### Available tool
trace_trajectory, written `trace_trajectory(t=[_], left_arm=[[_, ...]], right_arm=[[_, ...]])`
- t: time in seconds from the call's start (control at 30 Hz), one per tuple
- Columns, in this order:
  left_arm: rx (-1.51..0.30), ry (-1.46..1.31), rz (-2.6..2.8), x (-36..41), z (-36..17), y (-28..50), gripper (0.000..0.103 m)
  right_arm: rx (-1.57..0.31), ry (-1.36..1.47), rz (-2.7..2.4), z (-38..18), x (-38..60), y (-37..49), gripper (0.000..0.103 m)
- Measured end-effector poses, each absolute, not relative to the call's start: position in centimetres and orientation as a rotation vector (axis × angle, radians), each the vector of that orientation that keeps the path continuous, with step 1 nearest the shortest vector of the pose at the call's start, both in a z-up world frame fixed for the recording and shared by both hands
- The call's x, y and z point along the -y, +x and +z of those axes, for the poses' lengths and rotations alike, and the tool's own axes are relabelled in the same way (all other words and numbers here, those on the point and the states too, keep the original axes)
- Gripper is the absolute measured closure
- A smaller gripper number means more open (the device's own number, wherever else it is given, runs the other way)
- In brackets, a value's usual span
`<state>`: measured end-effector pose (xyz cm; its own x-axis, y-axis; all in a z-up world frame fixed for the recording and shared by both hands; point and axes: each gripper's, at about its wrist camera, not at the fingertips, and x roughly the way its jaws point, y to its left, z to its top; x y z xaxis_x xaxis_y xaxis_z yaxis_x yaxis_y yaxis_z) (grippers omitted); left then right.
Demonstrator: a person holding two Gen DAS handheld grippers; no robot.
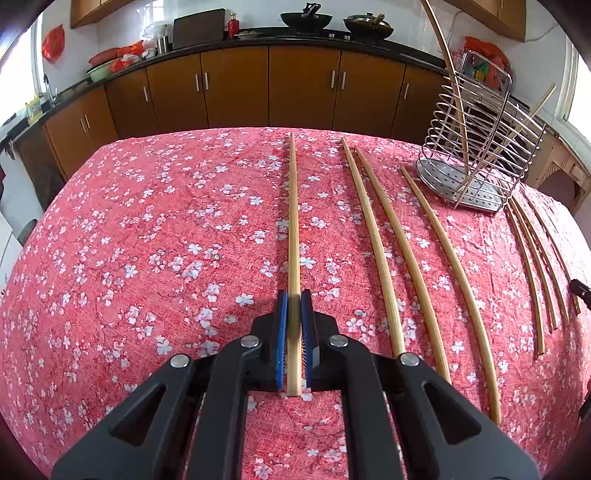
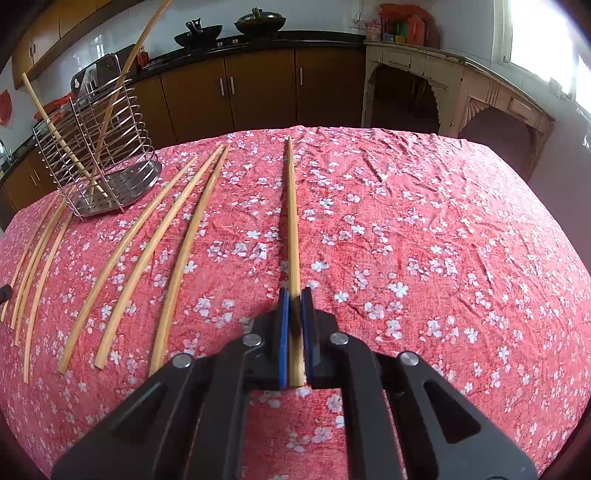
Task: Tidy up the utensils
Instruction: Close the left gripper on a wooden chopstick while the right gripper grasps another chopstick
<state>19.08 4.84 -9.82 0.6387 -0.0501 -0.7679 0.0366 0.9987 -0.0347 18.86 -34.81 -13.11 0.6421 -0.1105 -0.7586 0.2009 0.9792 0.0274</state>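
My left gripper (image 1: 294, 295) is shut on a wooden chopstick (image 1: 293, 221) that points straight ahead over the red floral tablecloth. My right gripper (image 2: 294, 293) is shut on another wooden chopstick (image 2: 292, 218), also pointing forward. Several loose chopsticks (image 1: 384, 251) lie on the cloth to the right of the left gripper; in the right wrist view they lie to the left (image 2: 147, 254). A wire utensil holder (image 1: 476, 147) stands at the far right with two chopsticks upright in it; in the right wrist view the holder (image 2: 99, 147) is at the far left.
The table carries a red floral cloth (image 1: 147, 240). Brown kitchen cabinets (image 1: 236, 88) with a dark counter and woks (image 1: 306, 18) run behind the table. An old cream cabinet (image 2: 458, 92) stands at the right, under a bright window.
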Motion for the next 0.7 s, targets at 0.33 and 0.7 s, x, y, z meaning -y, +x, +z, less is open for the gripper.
trace_trajectory(t=[0.33, 0.7], left_arm=[[-0.877, -0.030, -0.057, -6.3, -9.7, 18.8, 0.095], [-0.877, -0.043, -0.063, -5.9, -9.5, 18.8, 0.095]], right_arm=[[-0.852, 0.142, -0.166, -13.2, 35.1, 18.5, 0.095], [-0.851, 0.151, -0.164, -13.1, 35.2, 18.3, 0.095]])
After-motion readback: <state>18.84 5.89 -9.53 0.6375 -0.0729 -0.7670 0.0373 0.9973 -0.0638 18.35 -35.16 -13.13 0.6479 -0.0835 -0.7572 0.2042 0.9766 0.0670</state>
